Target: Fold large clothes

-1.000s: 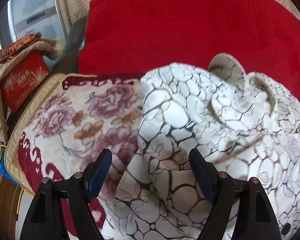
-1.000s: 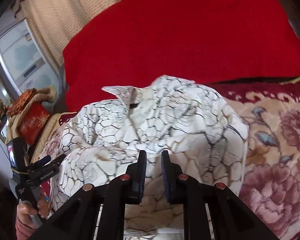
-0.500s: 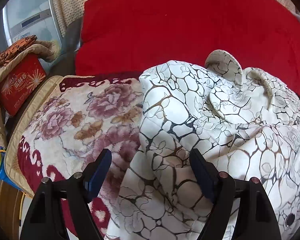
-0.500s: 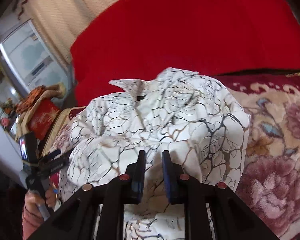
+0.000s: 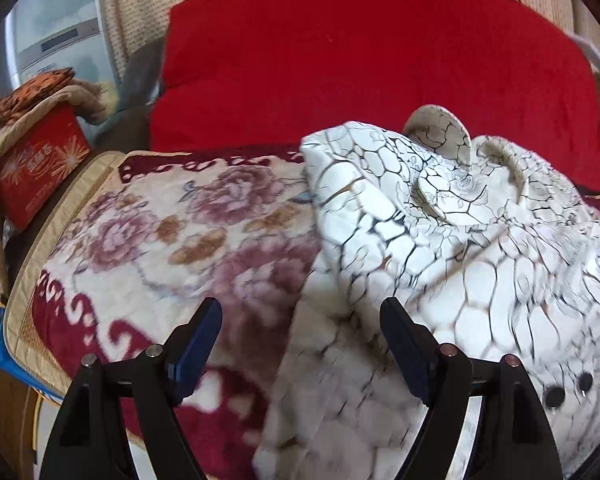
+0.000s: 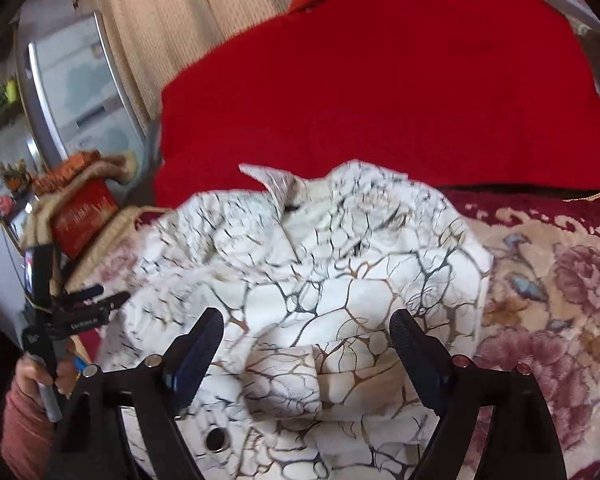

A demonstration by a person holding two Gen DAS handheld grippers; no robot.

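The white crackle-print garment (image 6: 312,280) lies bunched on the floral blanket (image 5: 148,240), before the red cushion (image 5: 360,60). The right gripper (image 6: 306,340) is opening, nothing pinched; the left gripper (image 5: 300,332) stands wide, empty. A free hem should be sought and the cloth spread flat first.

The garment (image 6: 320,280) lies on the blanket (image 5: 160,240), before the cushion (image 5: 360,60).

Even, fairly bright indoor light, strong fisheye bending with black corners, red cushion (image 5: 372,64) saturated and nearly textureless, motion blur smearing the white crackle-print garment (image 5: 440,248) in both views, floral blanket (image 5: 160,240) soft, pale glare on the appliance (image 6: 76,96) at left
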